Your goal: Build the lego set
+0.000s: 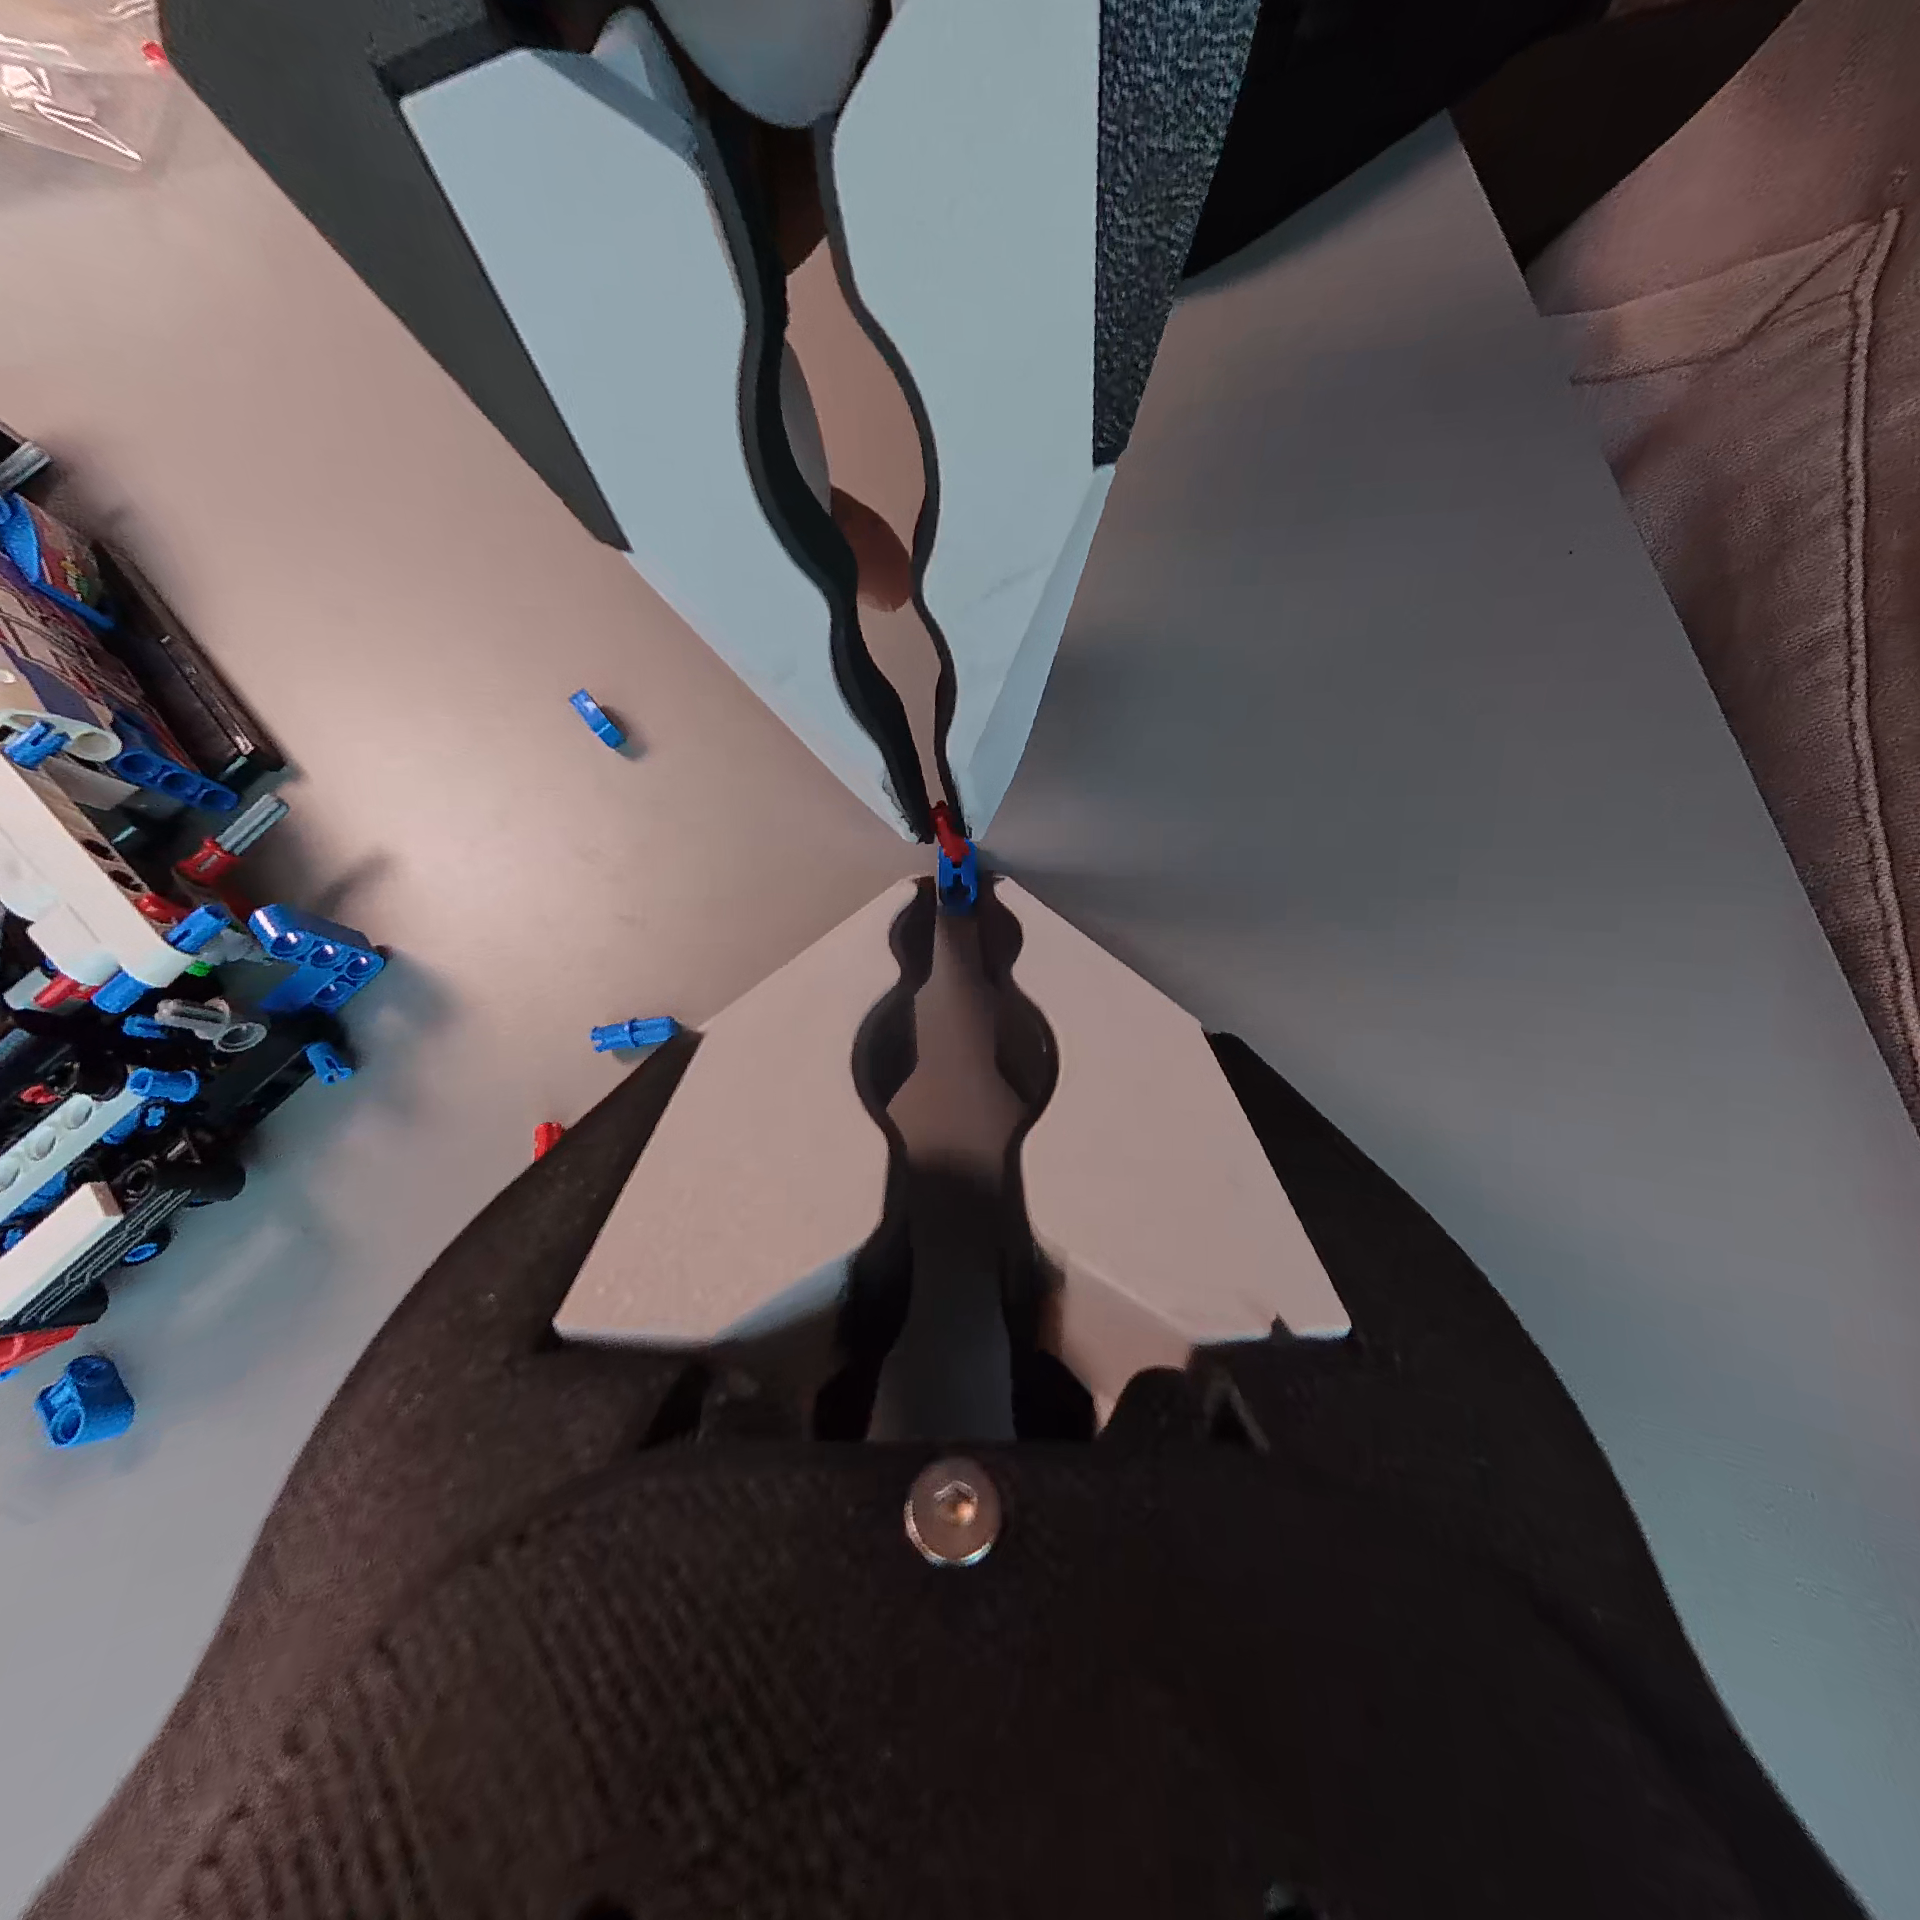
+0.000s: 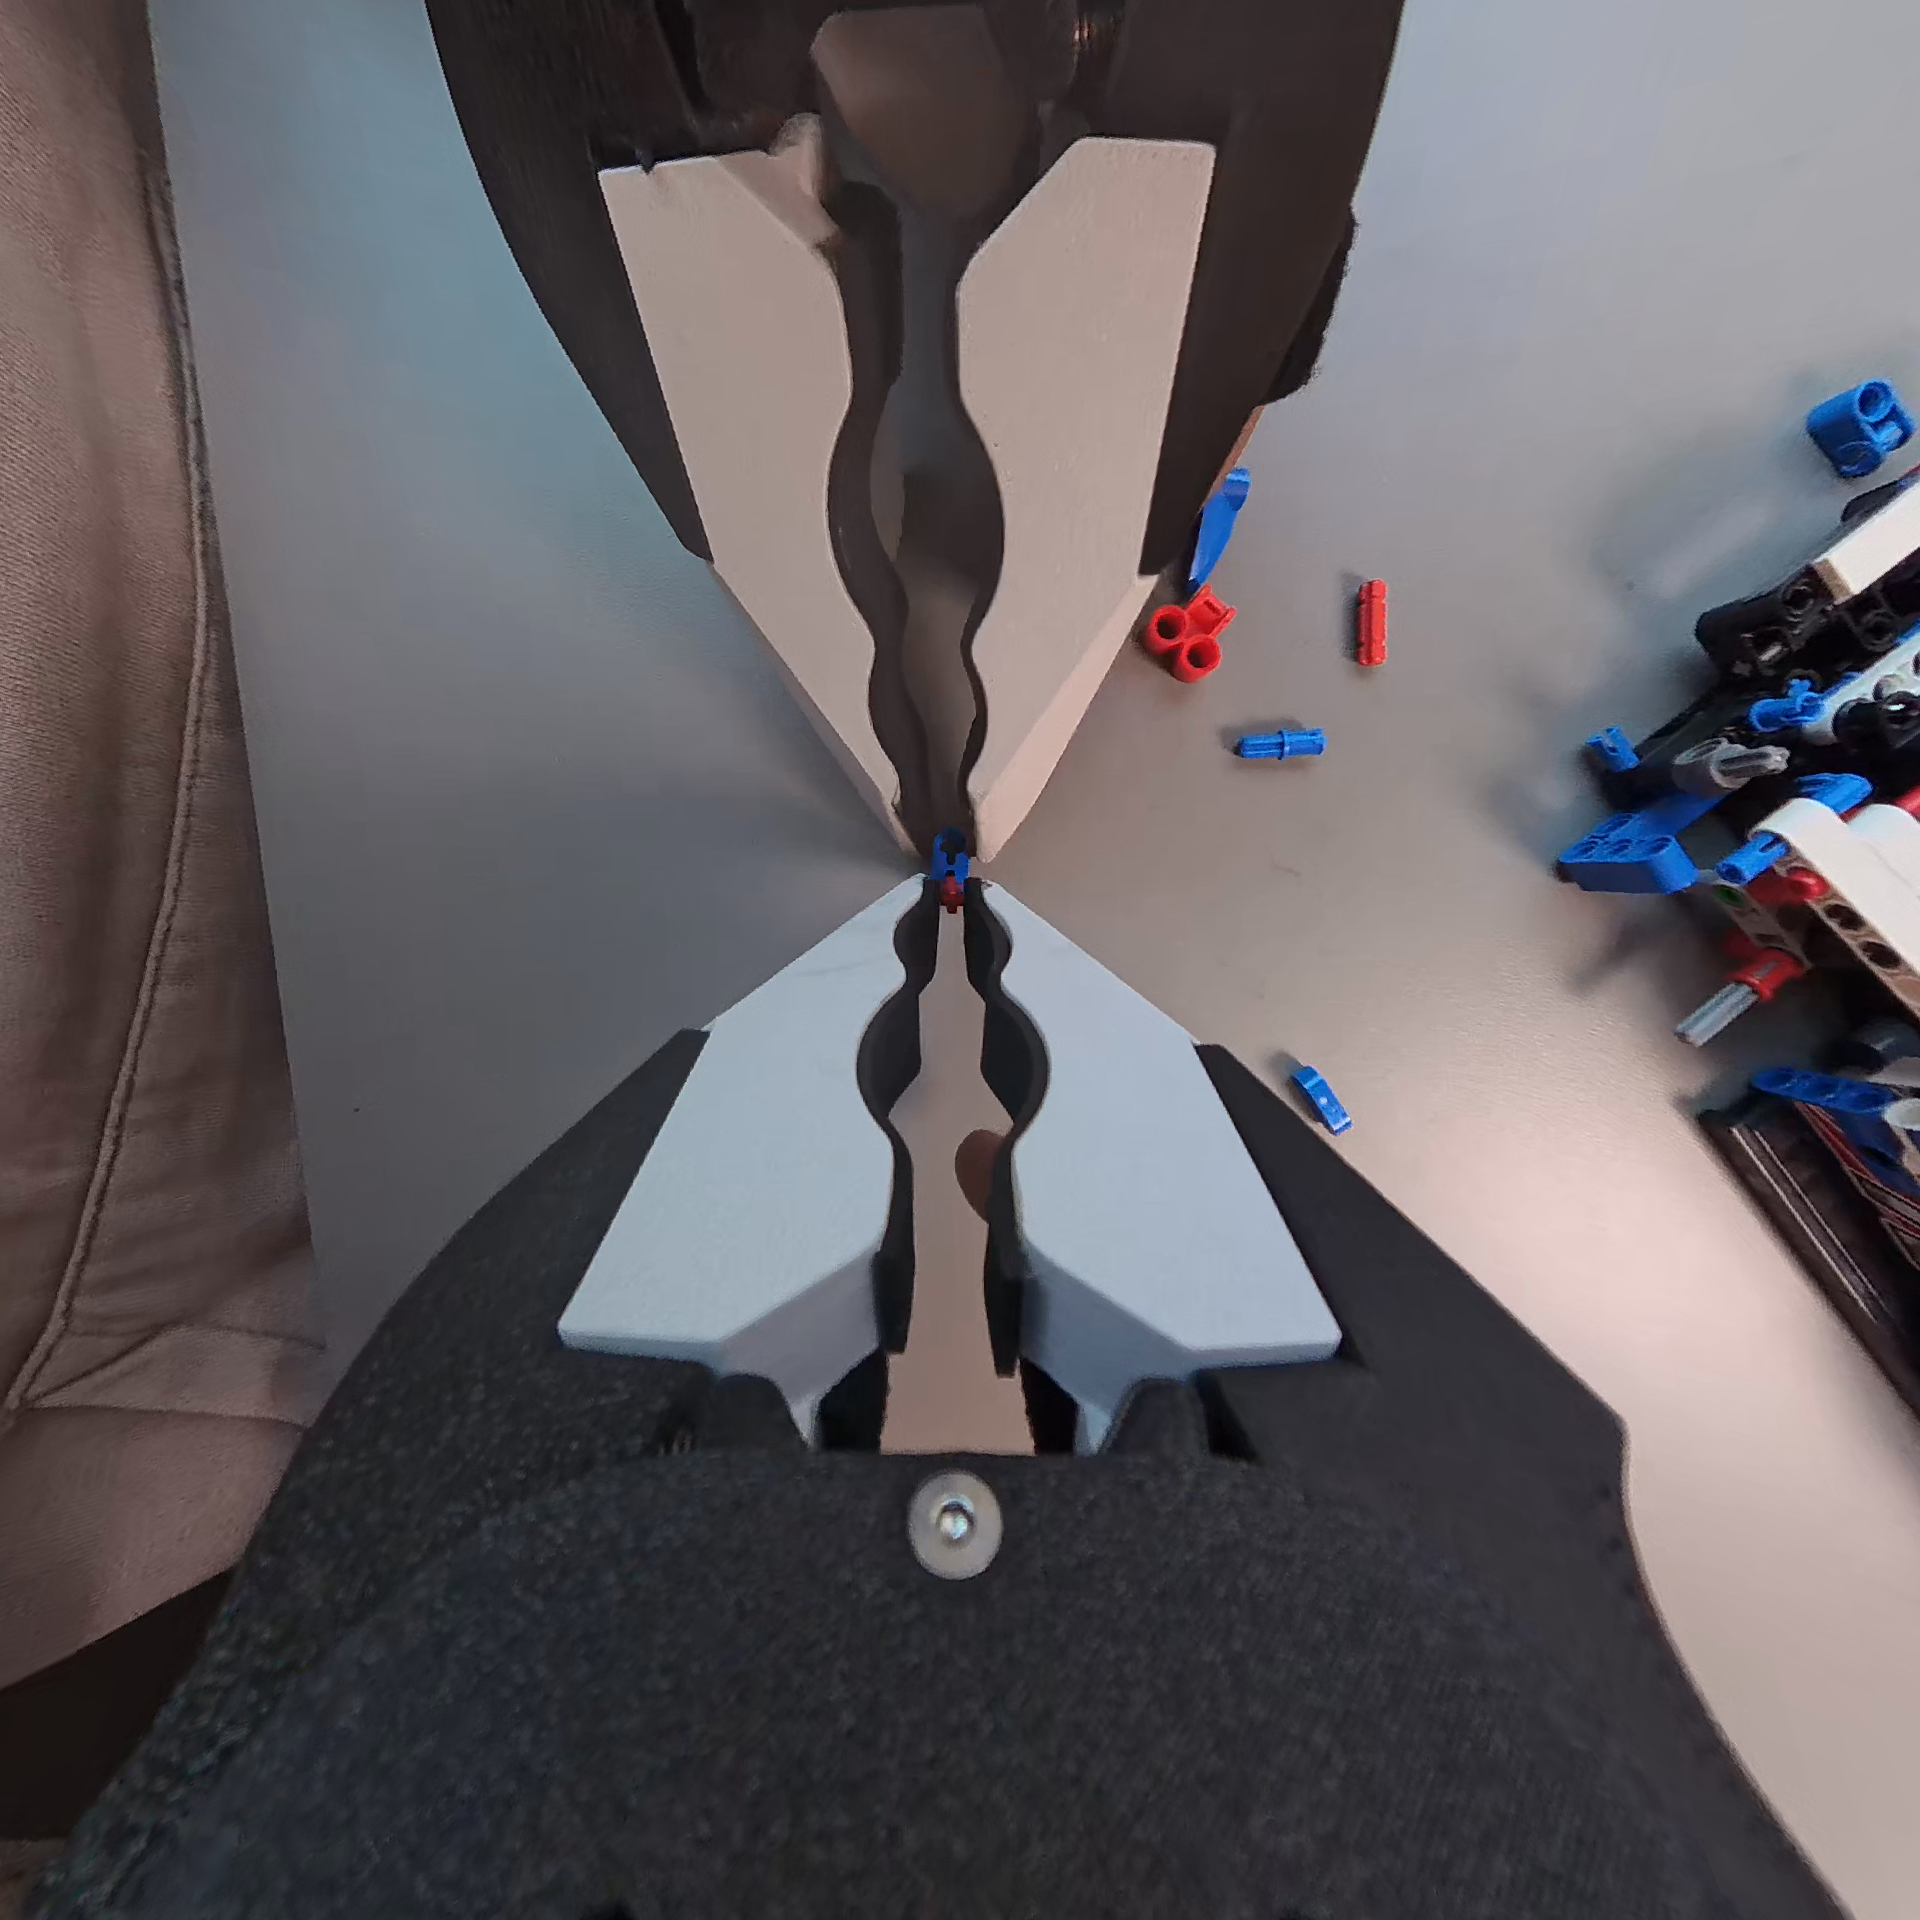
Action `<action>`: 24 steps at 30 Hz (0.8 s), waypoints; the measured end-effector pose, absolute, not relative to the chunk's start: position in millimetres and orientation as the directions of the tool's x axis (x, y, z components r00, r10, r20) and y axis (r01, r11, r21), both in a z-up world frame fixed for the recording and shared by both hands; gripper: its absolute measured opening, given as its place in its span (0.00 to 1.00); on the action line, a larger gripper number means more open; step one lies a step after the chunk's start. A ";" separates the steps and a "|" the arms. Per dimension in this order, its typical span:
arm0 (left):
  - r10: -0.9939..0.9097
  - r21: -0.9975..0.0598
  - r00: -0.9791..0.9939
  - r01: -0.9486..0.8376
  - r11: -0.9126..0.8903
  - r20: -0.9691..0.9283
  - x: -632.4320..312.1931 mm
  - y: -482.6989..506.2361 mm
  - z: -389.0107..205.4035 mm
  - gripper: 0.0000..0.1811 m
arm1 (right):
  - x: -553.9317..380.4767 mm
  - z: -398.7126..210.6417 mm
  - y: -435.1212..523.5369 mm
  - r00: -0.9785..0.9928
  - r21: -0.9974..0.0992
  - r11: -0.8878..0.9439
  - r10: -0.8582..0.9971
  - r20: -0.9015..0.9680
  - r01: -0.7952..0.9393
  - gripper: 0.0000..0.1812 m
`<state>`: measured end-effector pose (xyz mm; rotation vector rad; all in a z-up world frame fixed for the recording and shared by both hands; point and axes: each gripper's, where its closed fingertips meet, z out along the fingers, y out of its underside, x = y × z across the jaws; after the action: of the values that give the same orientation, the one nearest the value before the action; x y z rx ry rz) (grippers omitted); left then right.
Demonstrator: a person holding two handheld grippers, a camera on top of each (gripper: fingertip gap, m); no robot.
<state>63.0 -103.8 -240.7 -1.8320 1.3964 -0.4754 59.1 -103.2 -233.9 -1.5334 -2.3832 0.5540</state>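
Left gripper (image 1: 956, 902) is pinched on a blue connector (image 1: 957, 878); right gripper (image 2: 950, 900) is pinched on a red pin (image 2: 950, 891). Tips are met above the bench (image 2: 1455, 935). Partly built lego model (image 2: 1808, 831) is seen near one bench edge.

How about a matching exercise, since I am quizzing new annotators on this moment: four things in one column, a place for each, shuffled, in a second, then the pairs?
Things:
1. small blue piece
2. small red piece
3. red two-hole connector
4. partly built model

Places:
A. lying alone on the table, beside a finger of the left gripper
B. pinched in the right gripper
C. at the right edge of the right wrist view
D. pinched in the left gripper

Pairs: 1-D, 2-B, 3-A, 4-C
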 end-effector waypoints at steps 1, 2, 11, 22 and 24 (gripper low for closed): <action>-0.932 -0.757 0.328 -0.645 -0.102 -0.155 63.2 -103.9 -240.7 0.03 | 59.0 -234.0 -103.0 -0.415 -0.440 0.375 0.910 0.007 0.816 0.01; -0.932 -0.757 0.328 -0.645 -0.103 -0.153 63.1 -103.8 -240.8 0.03 | 59.2 -234.2 -102.8 -0.419 -0.433 0.381 0.908 0.008 0.817 0.01; -0.939 -0.759 0.317 -0.642 -0.110 -0.132 62.8 -103.9 -241.1 0.02 | 57.3 -237.5 -104.7 -0.467 -0.392 0.428 0.884 -0.006 0.815 0.01; -0.938 -0.758 0.315 -0.644 -0.100 -0.144 62.2 -104.3 -240.8 0.02 | 56.5 -237.3 -104.9 -0.430 -0.464 0.382 0.903 0.002 0.799 0.01; -0.937 -0.757 0.314 -0.647 -0.092 -0.154 62.3 -104.4 -240.8 0.02 | 60.9 -238.5 -108.0 -0.429 -0.484 0.374 0.903 -0.002 0.791 0.11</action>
<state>62.3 -104.4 -240.8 -1.8213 1.4134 -0.4827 60.9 -108.0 -238.5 -1.5015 -2.3742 0.6148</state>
